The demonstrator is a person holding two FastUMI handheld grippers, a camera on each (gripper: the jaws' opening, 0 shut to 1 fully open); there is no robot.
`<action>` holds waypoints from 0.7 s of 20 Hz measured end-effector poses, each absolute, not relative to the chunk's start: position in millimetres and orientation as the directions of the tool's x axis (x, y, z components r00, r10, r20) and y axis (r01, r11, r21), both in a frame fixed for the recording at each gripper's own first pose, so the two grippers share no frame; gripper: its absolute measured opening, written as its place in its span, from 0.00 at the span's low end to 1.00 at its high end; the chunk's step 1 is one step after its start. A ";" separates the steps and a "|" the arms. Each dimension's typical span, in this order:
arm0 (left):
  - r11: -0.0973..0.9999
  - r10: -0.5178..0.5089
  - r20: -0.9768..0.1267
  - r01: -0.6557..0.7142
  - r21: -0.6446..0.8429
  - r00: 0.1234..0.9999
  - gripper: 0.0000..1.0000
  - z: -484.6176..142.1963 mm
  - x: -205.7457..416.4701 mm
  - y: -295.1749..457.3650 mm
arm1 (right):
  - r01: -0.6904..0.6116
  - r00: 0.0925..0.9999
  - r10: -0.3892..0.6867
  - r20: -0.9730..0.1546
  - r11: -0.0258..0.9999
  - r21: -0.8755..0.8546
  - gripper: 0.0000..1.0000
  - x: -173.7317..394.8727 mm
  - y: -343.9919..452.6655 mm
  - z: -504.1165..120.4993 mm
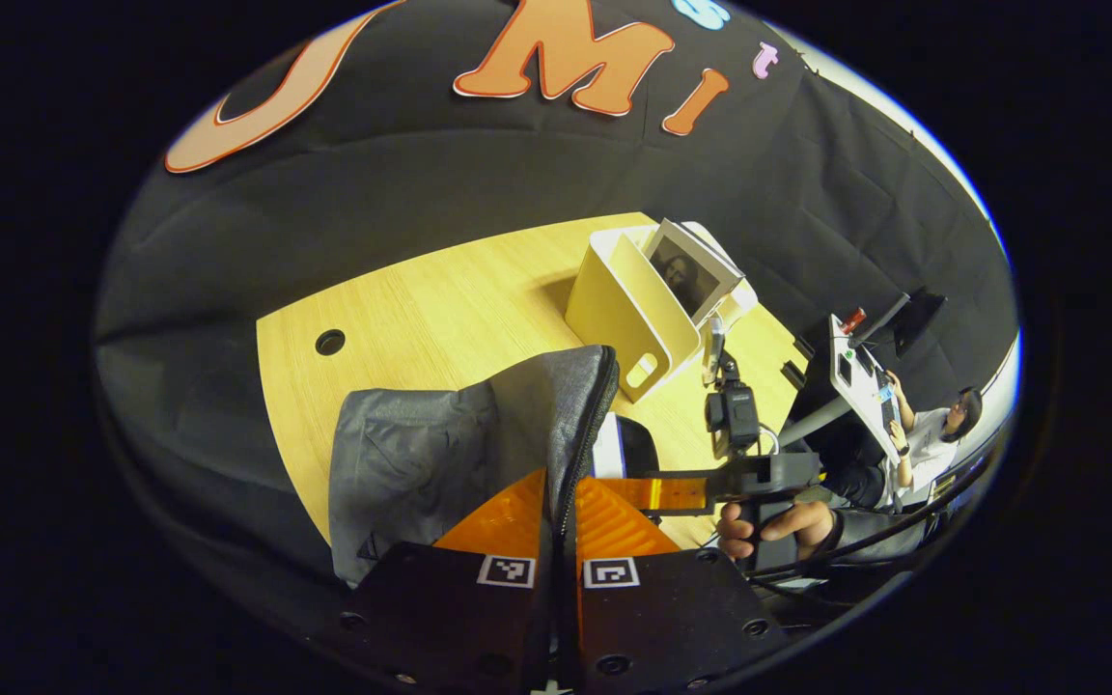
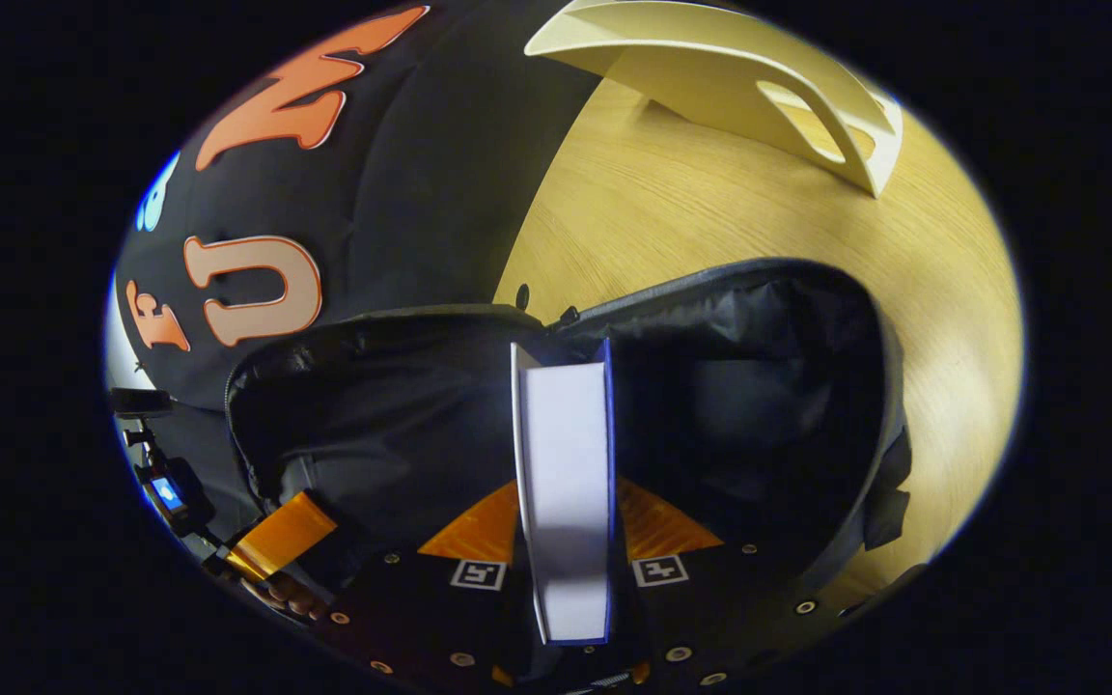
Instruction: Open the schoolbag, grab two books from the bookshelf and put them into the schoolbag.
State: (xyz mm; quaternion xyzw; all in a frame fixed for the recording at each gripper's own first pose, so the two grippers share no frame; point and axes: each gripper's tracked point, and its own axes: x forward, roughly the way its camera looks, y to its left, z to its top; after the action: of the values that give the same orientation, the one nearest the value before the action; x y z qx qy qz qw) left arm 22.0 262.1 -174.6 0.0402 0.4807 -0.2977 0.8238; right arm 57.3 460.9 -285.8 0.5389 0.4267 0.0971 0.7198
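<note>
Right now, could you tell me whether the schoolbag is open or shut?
Open: the schoolbag's mouth gapes, showing its dark inside, and the book points into it.

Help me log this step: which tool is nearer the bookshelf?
Right. The right tool, shut on a book over the open schoolbag, sits just in front of the bookshelf. The left tool pinches the schoolbag's zipper edge, farther back.

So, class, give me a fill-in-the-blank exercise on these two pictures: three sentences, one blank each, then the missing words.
1. The right gripper is shut on a ____, edge-on above the open schoolbag.
2. The left gripper pinches the schoolbag's zippered ____.
3. One book leans in the cream bookshelf, which stands on the wooden ____.

Missing words: book; edge; table
</note>
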 end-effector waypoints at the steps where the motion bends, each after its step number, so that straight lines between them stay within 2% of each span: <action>1: 0.819 -0.452 -0.817 0.529 -0.221 0.359 0.05 -174.4 20.5 261.3 | 0.328 0.614 0.591 -0.523 0.411 0.850 0.34 56.5 459.0 -290.7; 3: 0.829 -0.442 -0.821 0.515 -0.219 0.362 0.05 -176.4 23.0 262.6 | 0.355 0.583 0.580 -0.568 0.447 0.821 0.37 51.5 459.3 -297.1; 5: 0.842 -0.429 -0.826 0.494 -0.219 0.365 0.05 -179.3 24.3 265.8 | 0.357 0.537 0.575 -0.618 0.508 0.784 0.48 38.8 450.6 -299.6; 6: 0.848 -0.421 -0.828 0.486 -0.213 0.370 0.05 -180.5 26.2 266.9 | 0.343 0.508 0.575 -0.642 0.548 0.763 0.62 32.8 445.5 -299.7; 7: 0.853 -0.410 -0.831 0.482 -0.203 0.376 0.05 -181.8 26.2 268.3 | 0.321 0.490 0.559 -0.669 0.597 0.735 0.69 26.0 436.2 -297.7; 8: 0.858 -0.402 -0.832 0.475 -0.196 0.382 0.04 -182.5 27.1 268.6 | 0.304 0.475 0.523 -0.708 0.657 0.690 0.82 22.0 423.5 -300.3; 10: 0.862 -0.395 -0.835 0.469 -0.193 0.383 0.05 -185.2 24.2 265.7 | 0.252 0.454 0.473 -0.755 0.744 0.618 0.95 17.0 399.9 -297.0; 14: 0.875 -0.377 -0.842 0.446 -0.187 0.385 0.04 -191.9 21.3 263.2 | 0.157 0.407 0.392 -0.825 0.860 0.486 0.99 8.1 358.4 -286.4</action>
State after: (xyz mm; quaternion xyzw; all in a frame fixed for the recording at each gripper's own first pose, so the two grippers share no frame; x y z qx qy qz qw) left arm 21.3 263.2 -191.9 0.0350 0.4961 -0.2475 0.8315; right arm 8.1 358.4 -286.4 0.2544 0.5395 0.0735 0.7992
